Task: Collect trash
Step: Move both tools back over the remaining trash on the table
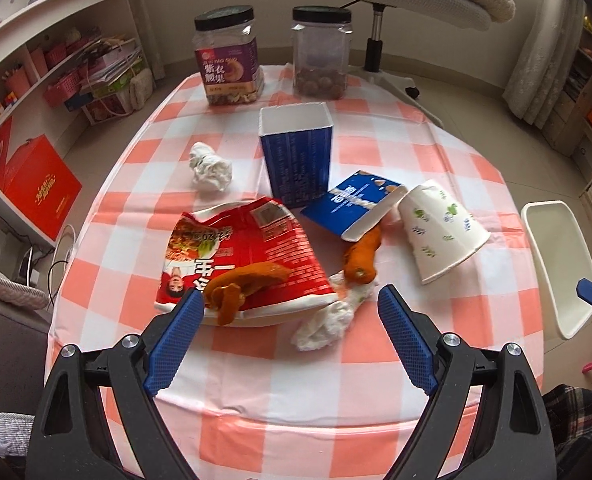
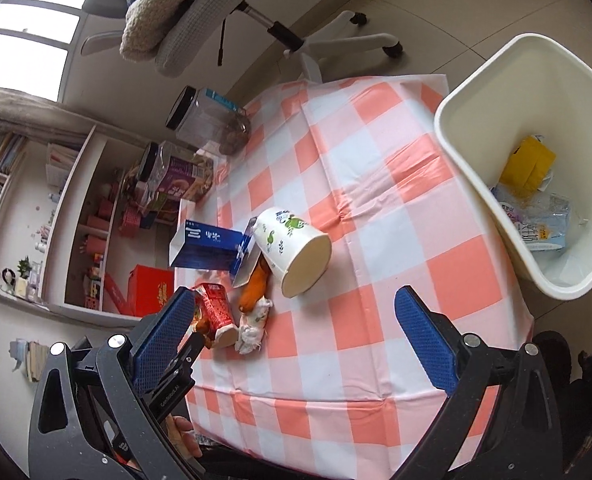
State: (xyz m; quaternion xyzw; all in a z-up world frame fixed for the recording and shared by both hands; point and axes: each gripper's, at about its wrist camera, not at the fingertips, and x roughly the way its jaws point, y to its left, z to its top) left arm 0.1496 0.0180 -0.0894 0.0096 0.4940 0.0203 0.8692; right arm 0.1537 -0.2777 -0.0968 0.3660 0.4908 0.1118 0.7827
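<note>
A: Left gripper (image 1: 290, 306) spread wide, empty, over crumpled tissue (image 1: 328, 320) and glossy red wrapper (image 1: 240, 256). Paper cup (image 1: 442, 230) on its side.

B: Right gripper (image 2: 294, 314) gaping, empty, above bare checked cloth (image 2: 376, 208). Cream bin (image 2: 456, 120) past table edge: yellow carton (image 2: 528, 166), plastic packet.

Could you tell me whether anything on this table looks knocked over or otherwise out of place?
Yes. The paper cup lies tipped on its side beside a toppled blue carton, whereas the other blue carton stands upright with its top open. Orange peel and crumpled tissue lie loose on the tablecloth.
</note>
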